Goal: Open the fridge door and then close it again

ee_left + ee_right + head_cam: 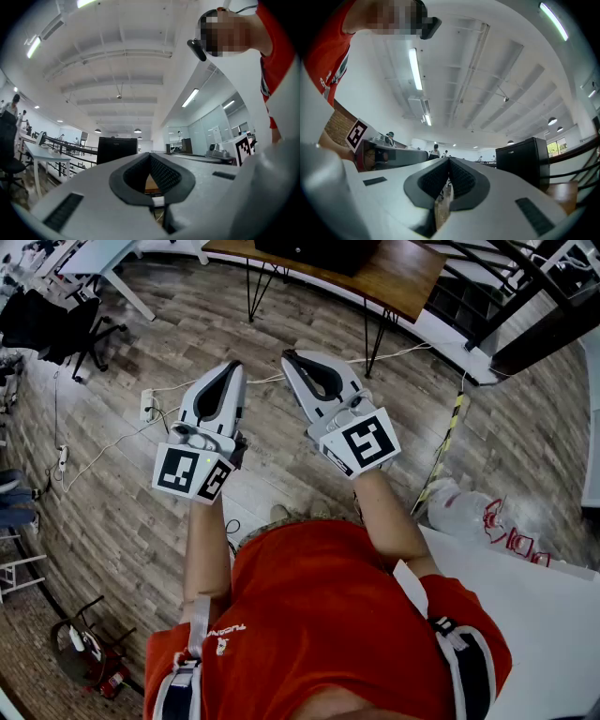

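Observation:
A small black fridge point(317, 251) stands on a wooden table point(398, 277) at the far edge of the head view, with only its lower part showing. It is the black box point(116, 149) ahead in the left gripper view and the black box point(524, 158) to the right in the right gripper view. Its door looks shut. My left gripper point(232, 367) and right gripper point(290, 358) are held side by side above the floor, short of the table, pointing toward it. Both have their jaws together with nothing between them point(150, 155) point(449, 160).
A power strip point(149, 405) and white cables lie on the wooden floor left of the grippers. A black office chair point(70, 322) is at the far left. A white tabletop point(534, 615) sits close on my right, with a plastic bag point(469, 507) on the floor beside it. A dark railing point(525, 277) runs at the far right.

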The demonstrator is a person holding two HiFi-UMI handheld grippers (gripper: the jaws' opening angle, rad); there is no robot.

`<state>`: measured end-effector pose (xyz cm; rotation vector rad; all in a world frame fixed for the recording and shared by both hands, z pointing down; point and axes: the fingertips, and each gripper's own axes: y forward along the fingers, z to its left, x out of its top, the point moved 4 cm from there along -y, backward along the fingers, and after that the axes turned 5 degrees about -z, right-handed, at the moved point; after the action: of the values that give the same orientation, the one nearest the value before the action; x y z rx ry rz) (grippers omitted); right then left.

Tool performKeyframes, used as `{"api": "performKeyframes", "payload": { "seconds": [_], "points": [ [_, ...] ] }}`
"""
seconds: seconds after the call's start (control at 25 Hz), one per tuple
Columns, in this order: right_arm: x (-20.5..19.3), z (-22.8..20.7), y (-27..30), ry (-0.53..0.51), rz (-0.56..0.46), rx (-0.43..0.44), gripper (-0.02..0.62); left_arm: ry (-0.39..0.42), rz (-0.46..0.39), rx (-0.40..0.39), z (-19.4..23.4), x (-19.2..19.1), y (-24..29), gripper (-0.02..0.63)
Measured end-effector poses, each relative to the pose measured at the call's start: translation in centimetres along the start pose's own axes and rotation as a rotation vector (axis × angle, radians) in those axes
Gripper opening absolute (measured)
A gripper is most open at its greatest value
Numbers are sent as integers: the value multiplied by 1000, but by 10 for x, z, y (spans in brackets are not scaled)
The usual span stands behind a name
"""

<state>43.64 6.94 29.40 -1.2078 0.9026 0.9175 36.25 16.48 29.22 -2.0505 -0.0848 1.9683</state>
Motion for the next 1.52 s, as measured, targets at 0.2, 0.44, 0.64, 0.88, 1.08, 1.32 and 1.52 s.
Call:
{"api": "performKeyframes", "payload": {
  "seconds": [0.2,0.44,0.64,0.88,1.08,1.32,1.52],
  "points": [
    [3,-13,-14,15,-13,21,25,-6,3,13,-15,-5,9,9],
    [2,-23,-30,28,-19,59,25,-15,4,53,-26,-13,15,9],
    [-10,-33,-26,41,-3,75,25,-26,4,70,-18,-21,25,9],
    [-25,-46,5,28,2,85,25,-31,-8,73,16,-30,40,9],
    [-47,-54,50,5,11,76,25,-44,-27,51,65,-40,54,9],
    [-74,-70,136,-13,39,23,25,-62,-28,-4,154,-44,80,9],
    [-99,-78,204,-28,58,-40,25,-82,-17,-77,223,-48,98,9]
  ]
}}
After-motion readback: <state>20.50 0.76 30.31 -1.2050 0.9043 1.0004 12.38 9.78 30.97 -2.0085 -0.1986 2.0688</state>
